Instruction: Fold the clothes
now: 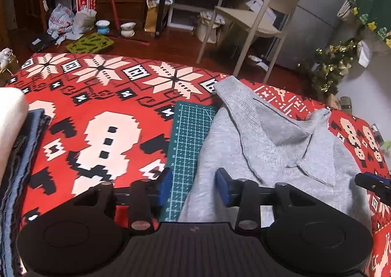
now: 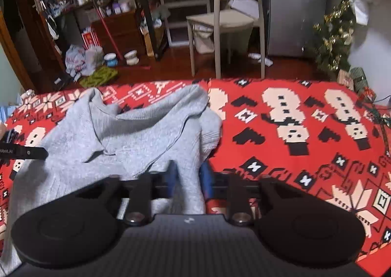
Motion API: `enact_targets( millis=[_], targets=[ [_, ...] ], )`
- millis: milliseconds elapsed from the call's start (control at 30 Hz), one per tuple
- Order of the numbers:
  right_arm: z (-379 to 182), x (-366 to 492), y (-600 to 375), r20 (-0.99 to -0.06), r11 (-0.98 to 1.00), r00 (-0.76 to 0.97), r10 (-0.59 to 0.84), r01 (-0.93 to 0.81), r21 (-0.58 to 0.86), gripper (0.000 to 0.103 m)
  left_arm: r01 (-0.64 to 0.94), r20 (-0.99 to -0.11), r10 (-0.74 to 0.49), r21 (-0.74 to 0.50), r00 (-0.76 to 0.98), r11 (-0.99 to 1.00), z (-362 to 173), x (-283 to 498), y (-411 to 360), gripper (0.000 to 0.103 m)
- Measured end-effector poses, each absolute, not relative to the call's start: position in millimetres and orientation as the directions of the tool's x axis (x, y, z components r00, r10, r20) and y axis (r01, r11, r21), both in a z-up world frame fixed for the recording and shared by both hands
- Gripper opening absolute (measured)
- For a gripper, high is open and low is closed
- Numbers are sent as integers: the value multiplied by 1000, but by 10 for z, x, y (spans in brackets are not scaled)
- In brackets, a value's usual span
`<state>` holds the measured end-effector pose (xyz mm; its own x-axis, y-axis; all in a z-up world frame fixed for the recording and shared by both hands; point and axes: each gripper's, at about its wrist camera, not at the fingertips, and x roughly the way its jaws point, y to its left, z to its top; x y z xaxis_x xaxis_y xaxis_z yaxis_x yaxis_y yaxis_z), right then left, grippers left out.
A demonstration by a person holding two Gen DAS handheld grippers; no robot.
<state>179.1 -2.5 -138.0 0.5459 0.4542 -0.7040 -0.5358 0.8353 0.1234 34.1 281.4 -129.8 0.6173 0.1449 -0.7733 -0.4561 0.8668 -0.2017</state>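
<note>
From my left wrist camera, the left gripper (image 1: 193, 185) hangs with its blue pads (image 1: 223, 185) apart, over the edge where the grey sweater (image 1: 268, 145) meets a green cutting mat (image 1: 189, 145). Nothing is pinched between the pads — I read the jaws as open, the sweater's left edge lying below them. The sweater lies rumpled on the red patterned tablecloth (image 1: 97, 111), its collar bunched and folded over toward the far side. At the left edge of that view I see folded denim (image 1: 22, 154) under something pale. The tip of the other gripper pokes in at the right.

On my right wrist camera, the right gripper (image 2: 188, 179) has a strip of the sweater (image 2: 136, 130) running up between its fingers (image 2: 206, 179) — whether the pads actually press the cloth I cannot tell. The tablecloth (image 2: 305, 130) lies bare to the right. A beige chair (image 2: 227, 18) stands beyond the table on the wooden floor.
</note>
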Motion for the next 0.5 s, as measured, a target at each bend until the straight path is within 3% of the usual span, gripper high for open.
enact_targets(
  millis=[100,267,500],
  targets=[
    [-1333,1638,-134,-699,832,557,448,-545,99,56,-440,-759,145,-201,634,875,-1254,180,2809,49],
    [-1211,1247,-313,-675,822,582,454,-565,66,102,-412,-744,184,-133,643,901,-1144,-109,2675,67],
    [-1137,747,-500,-684,839,595,422,-542,47,102,-400,-762,212,-68,612,914,-1178,-485,2455,76]
  ],
)
